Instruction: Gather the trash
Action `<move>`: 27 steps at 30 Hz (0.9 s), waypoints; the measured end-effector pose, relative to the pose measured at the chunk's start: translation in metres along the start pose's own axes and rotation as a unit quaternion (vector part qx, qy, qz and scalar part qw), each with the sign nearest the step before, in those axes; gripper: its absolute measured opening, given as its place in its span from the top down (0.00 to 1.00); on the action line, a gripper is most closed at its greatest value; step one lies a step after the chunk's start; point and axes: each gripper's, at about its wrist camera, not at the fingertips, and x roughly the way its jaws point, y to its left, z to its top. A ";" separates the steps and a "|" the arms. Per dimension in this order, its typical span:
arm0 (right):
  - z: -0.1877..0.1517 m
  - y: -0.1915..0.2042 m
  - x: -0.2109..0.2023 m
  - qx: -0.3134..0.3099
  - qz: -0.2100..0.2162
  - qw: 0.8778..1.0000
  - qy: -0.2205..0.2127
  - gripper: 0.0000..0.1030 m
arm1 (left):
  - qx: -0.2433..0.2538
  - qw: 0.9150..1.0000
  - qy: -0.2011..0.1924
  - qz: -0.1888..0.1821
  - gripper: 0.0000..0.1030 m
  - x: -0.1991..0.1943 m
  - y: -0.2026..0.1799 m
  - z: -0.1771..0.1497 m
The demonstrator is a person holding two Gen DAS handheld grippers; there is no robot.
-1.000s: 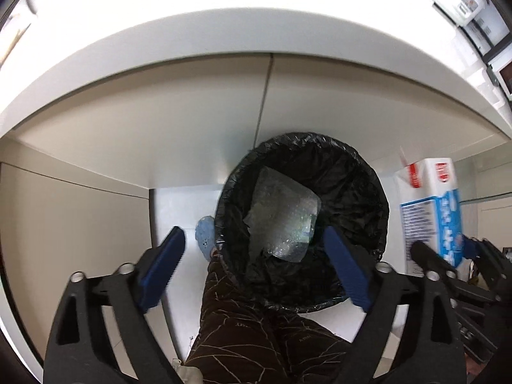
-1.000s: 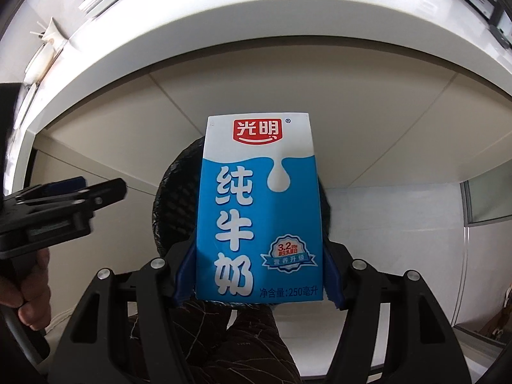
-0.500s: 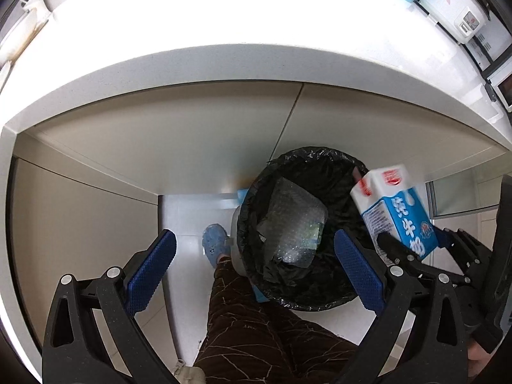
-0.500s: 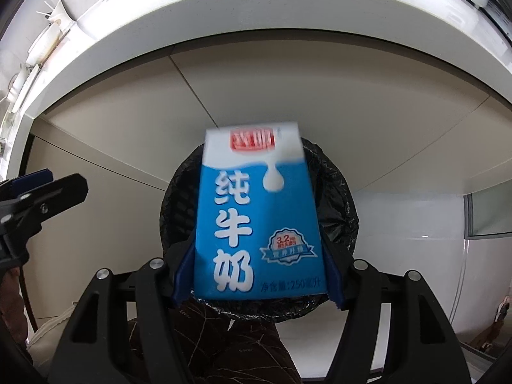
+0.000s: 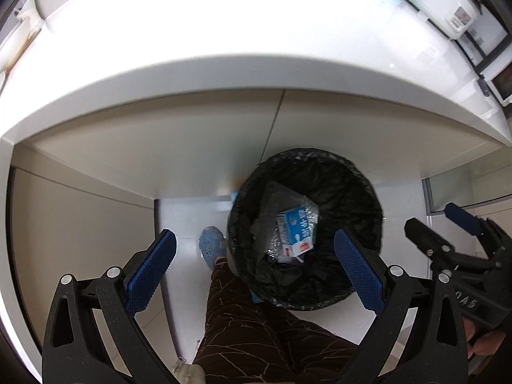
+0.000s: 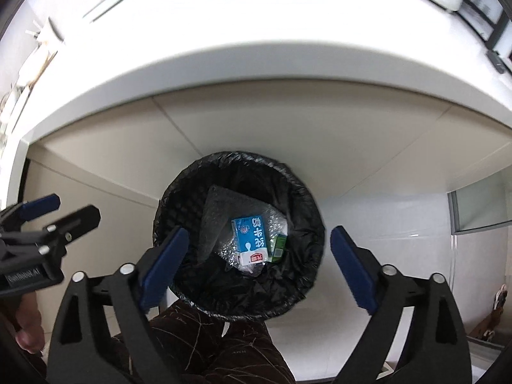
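I have both grippers parked above the bin, which stands on the floor just in front of the desk edge, tucked against the cabinet front below it. That placement makes sense to me: anything swept off the desk edge has a short drop into the black liner. The right gripper hangs directly over the bin mouth with its jaws spread wide and nothing between the blue pads, so I judge the drop is done. The left gripper sits a little to the side, toward the bin's left rim, jaws equally wide and empty, out of the other's way. The milk carton lies inside the bin, roughly at its centre, resting on a crumpled sheet of clear bubble wrap that cushions it above the liner's bottom. It lies flat on its broad face, printed side up. Its long axis runs from the far rim, nearest the desk, toward the near rim by my leg, tilted slightly; the white-and-red top end points toward me, the base toward the desk. A small green carton sits touching its right side, partly hidden.
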 end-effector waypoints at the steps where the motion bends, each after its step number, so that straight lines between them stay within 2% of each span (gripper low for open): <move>1: 0.000 0.001 -0.009 0.001 -0.001 1.000 -0.004 0.12 | 0.000 1.000 -0.004 -0.004 0.06 -0.007 -0.002 0.001; 10: 0.017 0.000 -0.098 -0.019 -0.021 0.999 -0.039 0.09 | -0.014 0.998 -0.053 -0.026 0.06 -0.097 -0.014 0.004; 15: 0.021 -0.002 -0.139 -0.016 -0.020 0.998 -0.050 0.10 | -0.026 0.998 -0.057 -0.022 0.06 -0.135 -0.014 -0.001; 22: 0.024 -0.009 -0.184 -0.002 -0.017 0.998 -0.063 0.10 | -0.036 0.998 -0.056 -0.010 0.06 -0.166 -0.013 -0.004; 27: 0.023 -0.008 -0.192 -0.003 -0.025 0.997 -0.070 0.10 | -0.030 0.998 -0.056 -0.007 0.06 -0.172 -0.011 -0.005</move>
